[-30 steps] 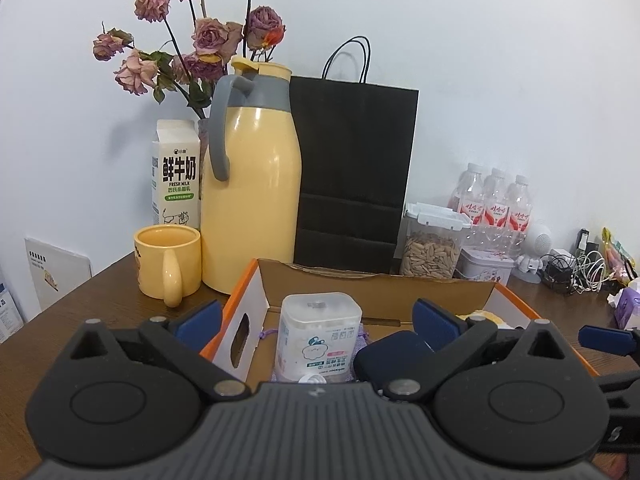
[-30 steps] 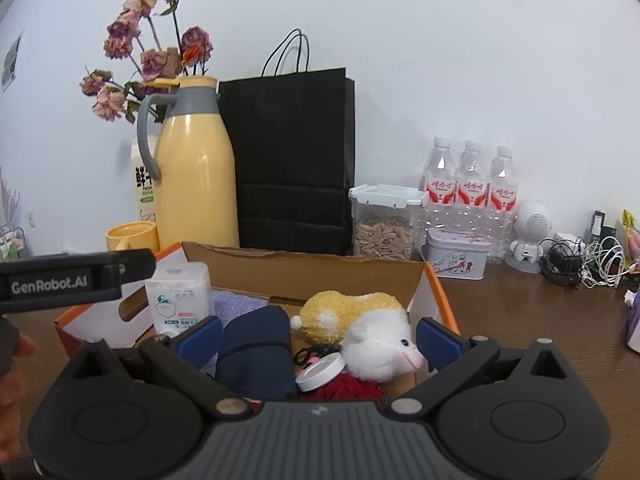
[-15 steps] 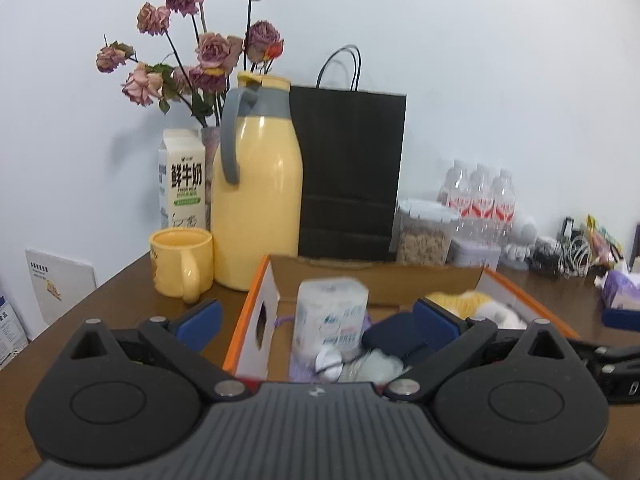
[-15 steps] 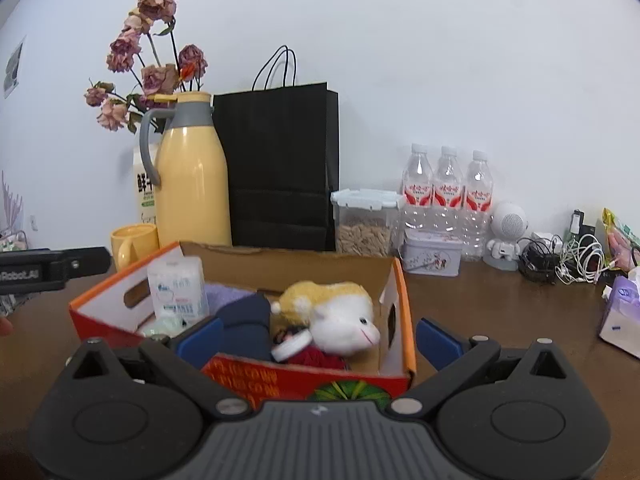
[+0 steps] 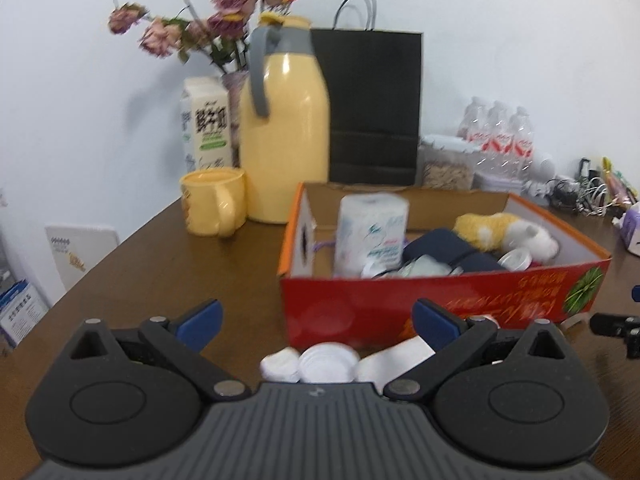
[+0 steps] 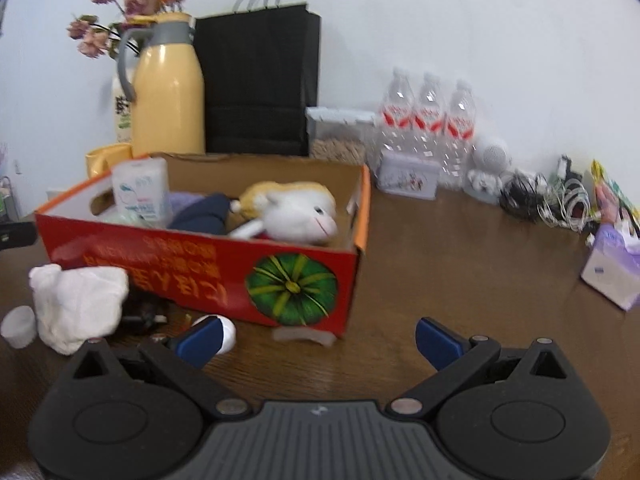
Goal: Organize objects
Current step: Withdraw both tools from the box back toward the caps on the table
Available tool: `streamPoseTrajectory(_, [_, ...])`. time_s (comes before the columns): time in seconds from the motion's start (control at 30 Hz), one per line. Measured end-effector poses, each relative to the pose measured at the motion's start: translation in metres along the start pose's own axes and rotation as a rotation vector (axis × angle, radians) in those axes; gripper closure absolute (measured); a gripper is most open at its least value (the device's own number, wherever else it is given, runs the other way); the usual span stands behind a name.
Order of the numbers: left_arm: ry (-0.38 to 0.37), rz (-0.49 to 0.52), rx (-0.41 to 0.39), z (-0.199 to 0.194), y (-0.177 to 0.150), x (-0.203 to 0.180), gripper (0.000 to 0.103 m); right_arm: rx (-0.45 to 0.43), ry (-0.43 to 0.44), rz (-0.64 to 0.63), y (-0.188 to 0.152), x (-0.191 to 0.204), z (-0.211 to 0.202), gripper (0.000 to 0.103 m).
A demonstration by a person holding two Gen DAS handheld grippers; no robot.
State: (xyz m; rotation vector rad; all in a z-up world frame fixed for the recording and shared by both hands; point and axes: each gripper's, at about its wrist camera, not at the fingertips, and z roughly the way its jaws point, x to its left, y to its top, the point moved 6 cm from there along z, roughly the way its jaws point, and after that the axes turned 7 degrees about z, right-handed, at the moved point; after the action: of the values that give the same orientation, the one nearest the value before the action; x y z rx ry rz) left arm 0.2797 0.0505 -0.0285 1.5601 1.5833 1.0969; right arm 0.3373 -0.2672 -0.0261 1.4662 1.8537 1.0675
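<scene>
A red cardboard box (image 5: 440,304) (image 6: 200,256) stands on the brown table (image 5: 160,280). Inside it are a white tissue pack (image 5: 370,232) (image 6: 140,192), a navy pouch (image 5: 444,248), and a yellow-and-white plush toy (image 5: 504,232) (image 6: 292,208). In front of the box lie a crumpled white cloth (image 6: 76,304), a small white cup (image 6: 18,326), a white round lid (image 5: 330,364) and a dark small item (image 6: 144,312). My left gripper (image 5: 316,320) is open, low in front of the box. My right gripper (image 6: 316,336) is open near the box's right front corner.
Behind the box stand a yellow thermos (image 5: 284,144), a yellow mug (image 5: 212,206), a milk carton (image 5: 206,128), flowers (image 5: 216,12), a black paper bag (image 5: 372,104), water bottles (image 6: 428,116), a tin (image 6: 408,174), cables (image 6: 552,196) and a tissue box (image 6: 614,268).
Both grippers pulled back and away from the box, so its red front face and the loose white items before it came into view. Both stay open.
</scene>
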Motion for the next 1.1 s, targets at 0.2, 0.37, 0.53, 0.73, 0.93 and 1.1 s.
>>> streamPoseTrajectory(0.2, [0.016,-0.037,0.034,0.003,-0.005,0.011,0.0,0.078,0.02,0.055,-0.007,-0.003,0.021,0.04])
streamPoseTrajectory(0.37, [0.006,-0.024,0.028,0.001,-0.006,0.008,0.0,0.074,0.018,0.092,-0.005,-0.002,0.029,0.062])
streamPoseTrajectory(0.53, [0.007,-0.02,0.03,0.0,-0.006,0.005,0.0,0.076,-0.003,0.095,-0.004,0.0,0.036,0.069])
streamPoseTrajectory(0.73, [0.017,-0.022,0.041,0.0,-0.008,0.001,0.0,0.063,-0.012,0.09,-0.003,-0.002,0.035,0.099])
streamPoseTrajectory(0.93, [0.019,-0.024,0.045,0.001,-0.008,0.0,0.0,-0.008,0.017,0.102,0.002,-0.004,0.022,0.1])
streamPoseTrajectory(1.1, [0.017,-0.028,0.045,0.001,-0.009,0.003,0.0,-0.067,0.047,0.119,0.006,-0.004,0.003,0.1])
